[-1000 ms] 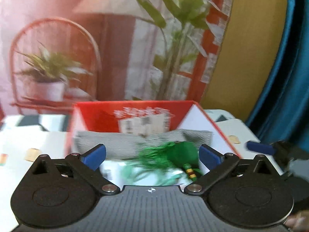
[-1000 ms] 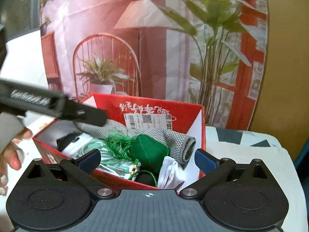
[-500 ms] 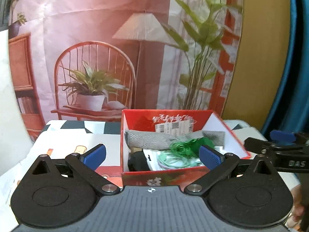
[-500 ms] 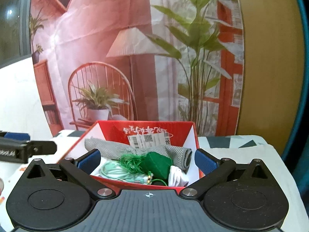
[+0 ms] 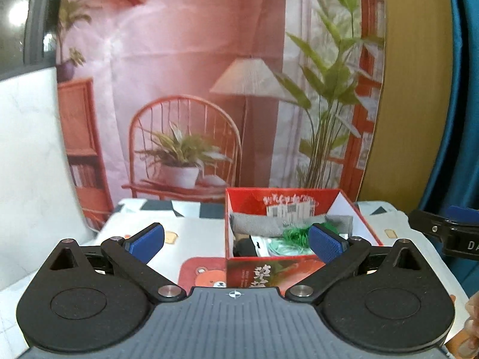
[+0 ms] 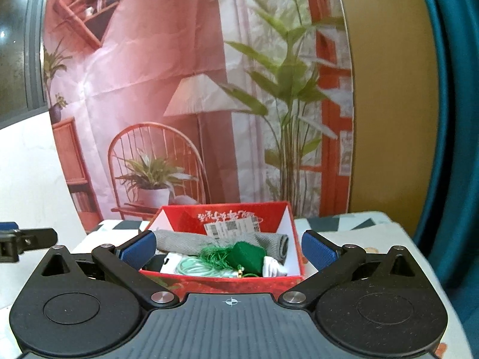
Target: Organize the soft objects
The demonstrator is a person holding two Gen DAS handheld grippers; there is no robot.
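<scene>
Box (image 6: 227,281), red with white inner walls, stands open on the table (image 6: 353,230), on a patterned cloth (image 5: 191,227). Inside, a grey rolled cloth (image 6: 185,240) lies across the back, under a white label with a code stuck to the rear wall. In front of the roll sits a green pouch (image 6: 250,257) with a green tassel (image 6: 214,257) spread to its left. A pale green cord (image 6: 194,269) is coiled at the front, a white cloth (image 6: 271,269) is tucked at the front right corner, and something black (image 5: 242,243) lies at the front left; what it is cannot be told.

Left gripper (image 5: 236,240) is wide open and holds nothing. It hovers in front of the box and a little to the left, so the box shows behind its right finger, whose blue pad (image 5: 324,242) overlaps the tassel in that view. Below, a red mat with a bear print (image 5: 206,275) lies on the cloth, just beside the box.

Right gripper (image 6: 229,248) is also spread wide and empty, facing the box squarely, its pads framing the box on either side without touching it. Each gripper's tip shows at the edge of the other's view.

Behind the table hangs a backdrop (image 6: 149,74) printed with a chair, a lamp and plants. A blue curtain (image 6: 455,119) hangs at the right.
</scene>
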